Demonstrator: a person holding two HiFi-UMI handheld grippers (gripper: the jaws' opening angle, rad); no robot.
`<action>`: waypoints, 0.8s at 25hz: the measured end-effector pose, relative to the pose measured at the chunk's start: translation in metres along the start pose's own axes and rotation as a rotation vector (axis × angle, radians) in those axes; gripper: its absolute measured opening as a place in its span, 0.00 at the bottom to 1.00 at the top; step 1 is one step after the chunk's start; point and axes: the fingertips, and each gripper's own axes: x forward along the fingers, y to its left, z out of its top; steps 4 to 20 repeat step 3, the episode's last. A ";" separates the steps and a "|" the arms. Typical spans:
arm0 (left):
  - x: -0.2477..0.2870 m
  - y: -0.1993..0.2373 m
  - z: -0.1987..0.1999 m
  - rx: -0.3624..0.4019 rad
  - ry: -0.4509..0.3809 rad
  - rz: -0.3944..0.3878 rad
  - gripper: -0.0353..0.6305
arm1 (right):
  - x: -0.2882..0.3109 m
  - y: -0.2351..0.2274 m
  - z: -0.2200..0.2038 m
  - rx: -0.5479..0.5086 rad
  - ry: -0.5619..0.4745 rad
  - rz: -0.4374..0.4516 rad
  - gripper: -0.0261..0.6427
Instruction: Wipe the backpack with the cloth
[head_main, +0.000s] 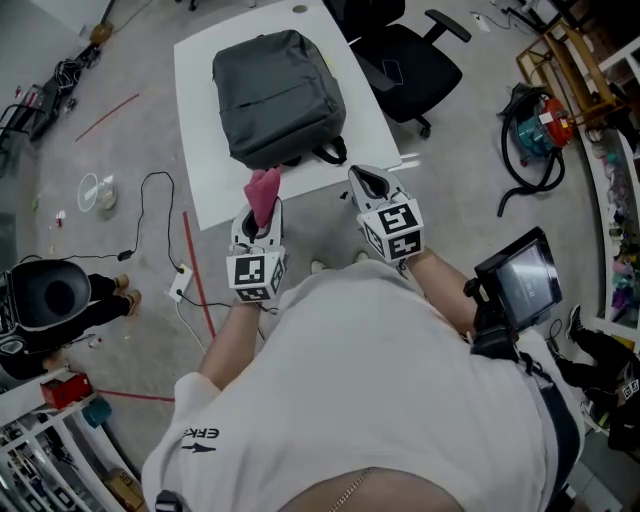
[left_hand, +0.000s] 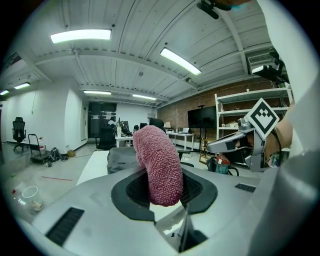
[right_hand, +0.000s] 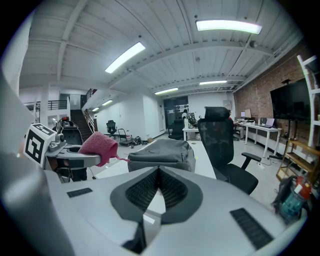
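My left gripper (head_main: 259, 222) clamps the cloth (head_main: 264, 188), right gripper (head_main: 372, 184) closed, empty; approach step, next lower cloth onto backpack (head_main: 280, 95).

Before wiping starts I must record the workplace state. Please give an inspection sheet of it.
Surface: white rectangular table, mostly bare.
Job's things: dark grey fabric backpack lies on the table; pink terry cloth is in the left gripper.
Clutter: clear plastic container on the floor.
Grippers: left shut on the cloth; right gripper shut, empty.
Cables: black cable and white power strip on the floor.
Surroundings: black office chair beyond the table; vacuum cleaner at right.
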 end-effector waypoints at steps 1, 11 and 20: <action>0.000 0.000 0.000 -0.001 0.001 0.001 0.20 | -0.001 0.000 0.001 0.000 -0.001 0.001 0.04; 0.000 -0.001 0.000 -0.005 0.003 0.003 0.20 | -0.001 0.001 0.001 0.000 -0.002 0.002 0.04; 0.000 -0.001 0.000 -0.005 0.003 0.003 0.20 | -0.001 0.001 0.001 0.000 -0.002 0.002 0.04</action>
